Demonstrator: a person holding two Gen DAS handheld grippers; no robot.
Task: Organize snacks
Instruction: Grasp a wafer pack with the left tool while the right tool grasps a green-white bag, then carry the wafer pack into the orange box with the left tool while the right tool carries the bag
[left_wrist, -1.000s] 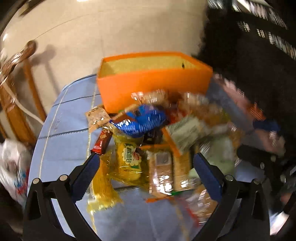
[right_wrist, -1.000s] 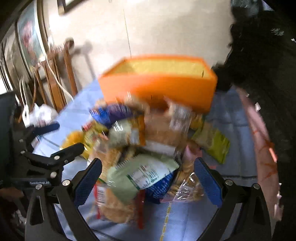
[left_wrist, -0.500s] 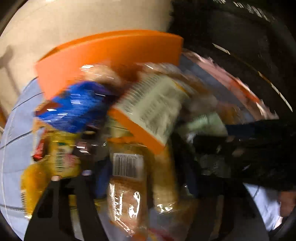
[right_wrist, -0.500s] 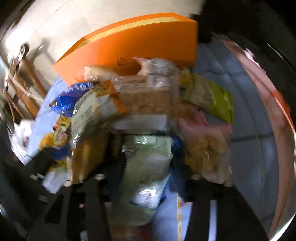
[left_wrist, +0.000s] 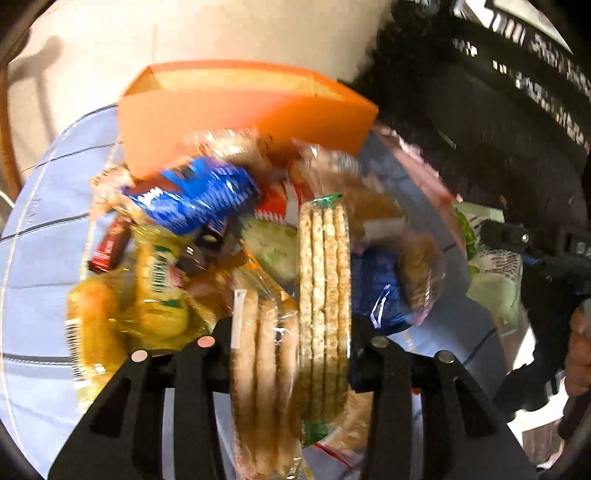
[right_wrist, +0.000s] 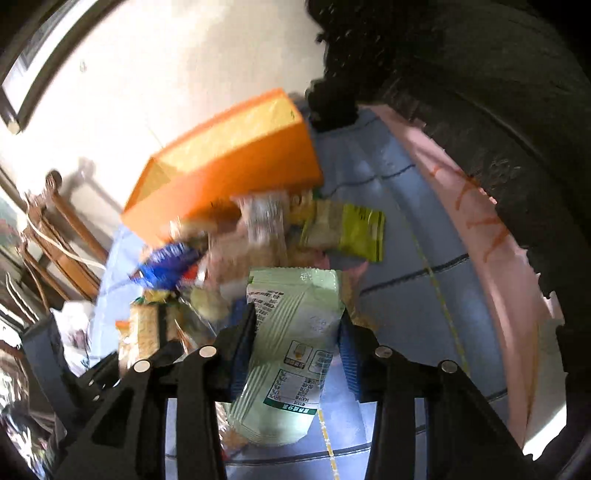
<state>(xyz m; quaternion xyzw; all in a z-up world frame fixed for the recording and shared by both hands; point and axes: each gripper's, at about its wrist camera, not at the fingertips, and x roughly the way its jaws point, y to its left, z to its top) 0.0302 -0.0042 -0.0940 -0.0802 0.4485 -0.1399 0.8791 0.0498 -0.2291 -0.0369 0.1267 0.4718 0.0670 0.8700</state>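
Snacks are heaped on a blue tablecloth (left_wrist: 48, 206) directly in front of an orange box (left_wrist: 236, 110), which serves as the landmark. In the left wrist view, clear packs of crackers (left_wrist: 291, 332) are pinched between the fingers of the left gripper (left_wrist: 291, 343), on the near side of the heap from the box. A blue packet (left_wrist: 199, 192) lies against the box's front wall, with a yellow bag (left_wrist: 159, 291) and a small red bar (left_wrist: 109, 245) nearer the camera and to its left. In the right wrist view, a pale green packet (right_wrist: 295, 343) is clamped by the right gripper (right_wrist: 295, 343), raised in front of the box. A yellow-green bag (right_wrist: 351, 232) lies just below the box's right corner. The remaining heap is seen between each gripper and the box.
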